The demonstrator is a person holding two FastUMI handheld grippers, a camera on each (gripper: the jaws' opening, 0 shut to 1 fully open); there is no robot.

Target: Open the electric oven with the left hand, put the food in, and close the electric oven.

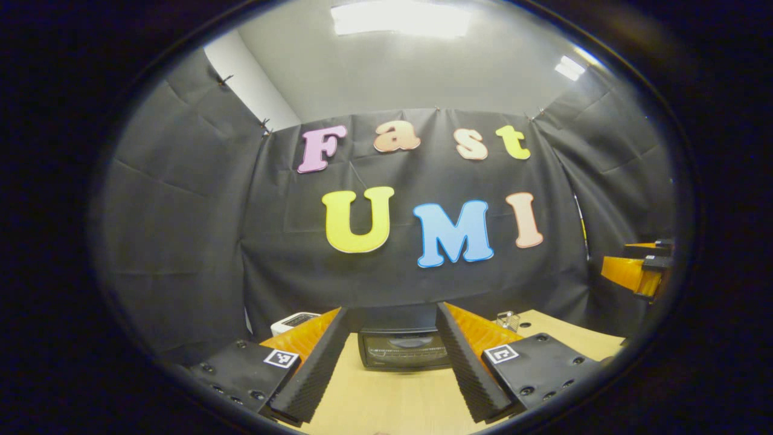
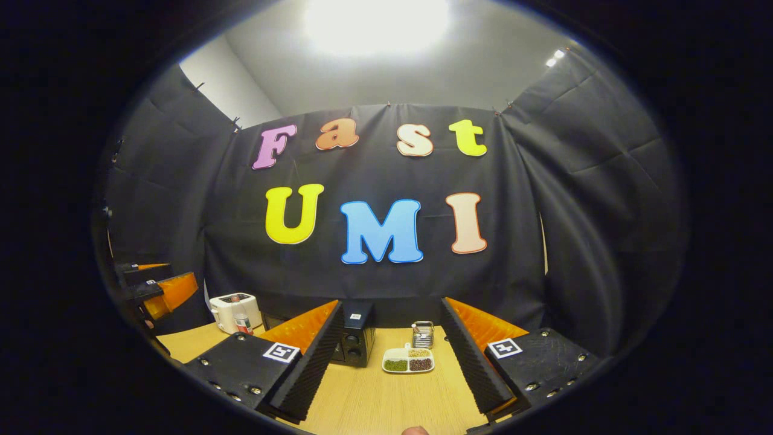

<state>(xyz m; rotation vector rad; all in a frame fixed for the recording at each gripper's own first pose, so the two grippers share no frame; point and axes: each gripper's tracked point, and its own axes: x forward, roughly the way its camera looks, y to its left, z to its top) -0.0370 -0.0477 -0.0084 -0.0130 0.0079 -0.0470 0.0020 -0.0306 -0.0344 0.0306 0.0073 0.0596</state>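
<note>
Facing the left gripper (image 1: 391,362) squarely, the electric oven (image 1: 403,349) sits on the wooden table (image 1: 386,402), long axis crosswise, door closed, its sides hidden behind the fingers. Seen from the right gripper (image 2: 389,362), its right end (image 2: 356,341) shows, beside a divided food tray (image 2: 409,360) and a small metal rack (image 2: 423,333). Both grippers are spread wide, holding nothing. A white toaster (image 2: 234,310) stands left.

The electric oven (image 1: 403,349) is black with a dark glass door, on a pale wood-grain table (image 2: 374,399). The toaster (image 2: 234,311) is white. The white tray (image 2: 409,360) holds 3 portions: green, dark brown, tan.
</note>
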